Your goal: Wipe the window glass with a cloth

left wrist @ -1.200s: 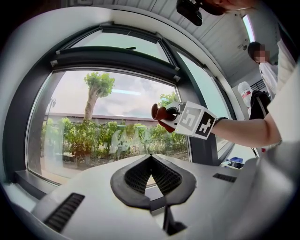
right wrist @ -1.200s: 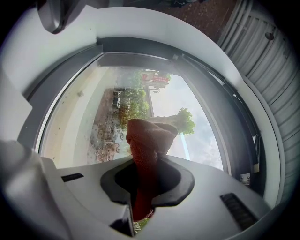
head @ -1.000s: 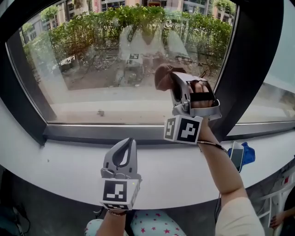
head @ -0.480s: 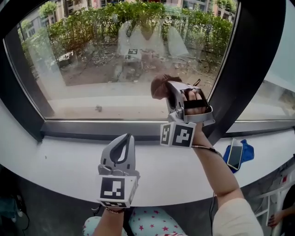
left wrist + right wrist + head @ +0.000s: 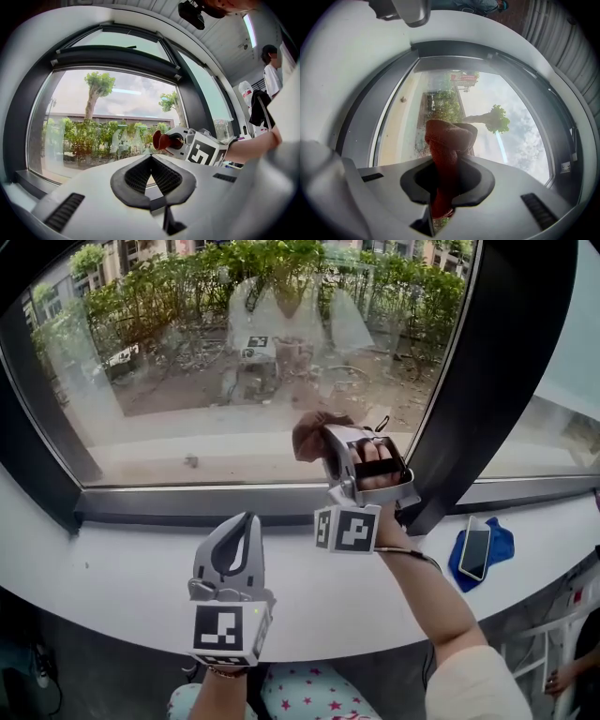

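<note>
Large window glass [image 5: 234,381]: right gripper [image 5: 330,448] clamps bunched reddish-brown cloth [image 5: 307,432]; left gripper [image 5: 246,526] closed, empty. Small wad may let jaws scrape pane.

**What the views leave out**

In the head view the right hand-held gripper [image 5: 328,439] covers most of the cloth [image 5: 312,430]. Only a bunched end shows, and whether it touches the window glass [image 5: 187,381] cannot be told. The glass runs off the top edge. A phone [image 5: 473,551] hides much of a blue item [image 5: 504,545] beneath it. In the left gripper view a person [image 5: 272,75] is cut off at the right edge.
</note>
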{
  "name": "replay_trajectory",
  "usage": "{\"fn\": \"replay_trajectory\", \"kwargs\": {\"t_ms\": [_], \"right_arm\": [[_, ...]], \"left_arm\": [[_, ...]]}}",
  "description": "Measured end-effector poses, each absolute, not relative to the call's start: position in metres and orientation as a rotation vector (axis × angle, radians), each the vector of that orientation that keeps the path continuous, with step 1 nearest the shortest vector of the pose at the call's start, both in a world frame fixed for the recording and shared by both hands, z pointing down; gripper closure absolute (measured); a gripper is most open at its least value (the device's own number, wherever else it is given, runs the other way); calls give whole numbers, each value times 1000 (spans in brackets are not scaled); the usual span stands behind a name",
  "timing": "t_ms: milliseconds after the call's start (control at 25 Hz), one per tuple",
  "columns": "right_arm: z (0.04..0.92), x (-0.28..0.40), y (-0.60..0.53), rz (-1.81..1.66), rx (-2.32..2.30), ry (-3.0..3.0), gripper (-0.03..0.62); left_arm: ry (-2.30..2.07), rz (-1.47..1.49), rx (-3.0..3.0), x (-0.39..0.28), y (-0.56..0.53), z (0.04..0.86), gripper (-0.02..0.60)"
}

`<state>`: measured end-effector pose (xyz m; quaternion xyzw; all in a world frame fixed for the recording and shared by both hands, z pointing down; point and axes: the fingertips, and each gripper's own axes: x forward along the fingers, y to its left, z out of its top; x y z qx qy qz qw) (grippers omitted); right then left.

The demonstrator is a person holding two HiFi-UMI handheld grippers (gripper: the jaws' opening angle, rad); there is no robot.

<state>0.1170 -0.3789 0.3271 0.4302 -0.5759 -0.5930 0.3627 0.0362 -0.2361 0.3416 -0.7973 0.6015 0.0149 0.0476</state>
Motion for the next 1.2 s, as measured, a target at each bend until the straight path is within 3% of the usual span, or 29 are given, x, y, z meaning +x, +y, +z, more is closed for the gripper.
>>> {"fn": "replay_trajectory", "kwargs": {"t_ms": [1200], "right_arm": [[474,111,-381,-1271,806,-1556,530]], "left_arm": [[1880,-30,-2349,10,-225,331,561]]}}
